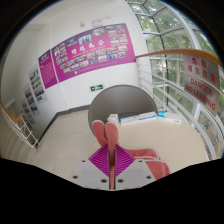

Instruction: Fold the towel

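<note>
My gripper (111,152) is shut on a fold of the pink towel (106,131); a thin pink strip of cloth runs between the two magenta pads. From the fingertips the towel rises ahead in a bunched fold. More of it spreads out to the right, lying on the pale table (128,101). How the cloth lies under the fingers is hidden.
The table has a rounded far edge. A white object (152,117) lies on it beyond the towel to the right. Behind are a white wall with a pink poster board (85,55), a floor at the left and tall windows (185,70) at the right.
</note>
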`<state>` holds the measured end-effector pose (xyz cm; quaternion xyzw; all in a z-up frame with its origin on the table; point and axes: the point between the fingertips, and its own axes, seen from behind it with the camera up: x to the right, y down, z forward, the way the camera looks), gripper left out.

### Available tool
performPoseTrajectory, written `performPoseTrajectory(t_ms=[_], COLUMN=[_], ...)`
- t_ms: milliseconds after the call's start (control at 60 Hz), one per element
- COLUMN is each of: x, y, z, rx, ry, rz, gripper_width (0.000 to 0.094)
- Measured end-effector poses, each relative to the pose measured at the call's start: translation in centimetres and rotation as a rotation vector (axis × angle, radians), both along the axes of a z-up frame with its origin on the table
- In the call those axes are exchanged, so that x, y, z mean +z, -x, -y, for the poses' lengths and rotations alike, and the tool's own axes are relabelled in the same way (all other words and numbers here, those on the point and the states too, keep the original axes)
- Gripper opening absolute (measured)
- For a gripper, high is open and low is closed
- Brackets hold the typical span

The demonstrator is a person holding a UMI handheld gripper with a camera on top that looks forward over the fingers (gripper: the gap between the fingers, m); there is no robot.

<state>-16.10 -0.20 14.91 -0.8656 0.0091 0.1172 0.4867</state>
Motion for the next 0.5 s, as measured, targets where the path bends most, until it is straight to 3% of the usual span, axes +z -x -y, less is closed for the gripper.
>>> performPoseTrajectory(t_ms=[83,133,217,250,300,500], x=[-2.9,-5.2,-8.8,-9.3,-9.4,-5.9], y=[-6.4,-9.7,-15.4,-17.1,-19.6,-19.9], z=[0.3,0.5,2.1,2.6,3.6,6.9], rx=[-0.053,-0.098,-0.16,-0.179,-0.18,-0.167], ry=[0.037,0.1,0.188,0.201,0.205,0.172], rz=[0.05,0.098,0.181,0.212,0.253,0.272], gripper_width=[0.0067,0.0177,0.0527,0.069,0.0865,0.0854])
